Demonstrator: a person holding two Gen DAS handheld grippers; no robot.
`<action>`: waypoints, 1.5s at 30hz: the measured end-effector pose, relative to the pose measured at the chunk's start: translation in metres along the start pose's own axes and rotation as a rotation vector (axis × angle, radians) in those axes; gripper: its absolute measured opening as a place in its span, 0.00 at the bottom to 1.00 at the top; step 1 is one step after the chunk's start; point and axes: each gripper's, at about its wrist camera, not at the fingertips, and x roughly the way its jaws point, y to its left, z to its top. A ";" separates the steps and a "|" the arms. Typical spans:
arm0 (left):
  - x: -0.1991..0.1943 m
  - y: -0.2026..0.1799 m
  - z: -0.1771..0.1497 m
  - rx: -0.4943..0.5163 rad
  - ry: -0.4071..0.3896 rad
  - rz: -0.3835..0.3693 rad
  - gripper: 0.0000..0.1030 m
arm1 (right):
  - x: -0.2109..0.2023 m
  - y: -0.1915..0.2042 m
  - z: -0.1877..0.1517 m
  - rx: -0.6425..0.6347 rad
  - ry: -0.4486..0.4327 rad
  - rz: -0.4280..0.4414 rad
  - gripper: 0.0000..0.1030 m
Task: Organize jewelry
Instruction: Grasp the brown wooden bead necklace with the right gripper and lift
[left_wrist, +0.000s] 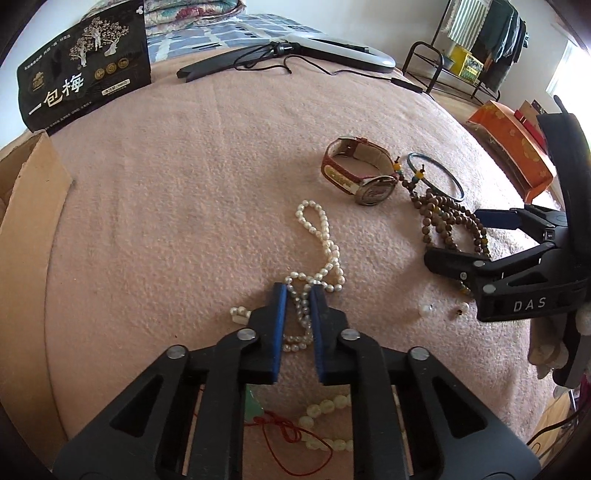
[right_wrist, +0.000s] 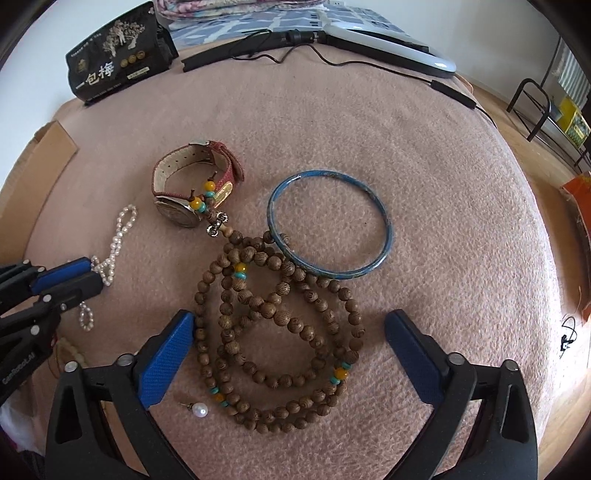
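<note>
1. A pink blanket (right_wrist: 424, 155) covers the bed; a ring light (right_wrist: 388, 40) lies at its far edge.
2. Right tool (right_wrist: 288, 354): spread wide around the wooden bead strand (right_wrist: 280, 314), apart from it.
3. Left tool (left_wrist: 298, 295): pinching the pearl necklace (left_wrist: 321, 236) mid-blanket.

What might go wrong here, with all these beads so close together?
The left gripper pinches one strand of the looped pearls; lifting could drag or snag the rest. The open right gripper straddles wooden beads that overlap the bangle and touch the watch, so both could shift.
</note>
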 end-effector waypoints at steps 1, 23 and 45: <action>0.000 0.001 0.000 -0.001 -0.001 0.001 0.07 | -0.001 -0.001 0.000 -0.001 0.001 -0.004 0.91; -0.027 0.006 0.002 -0.050 -0.045 -0.023 0.02 | -0.031 -0.034 -0.013 0.095 -0.016 0.098 0.10; -0.124 0.017 -0.005 -0.081 -0.197 -0.052 0.01 | -0.131 -0.010 -0.016 0.050 -0.193 0.112 0.10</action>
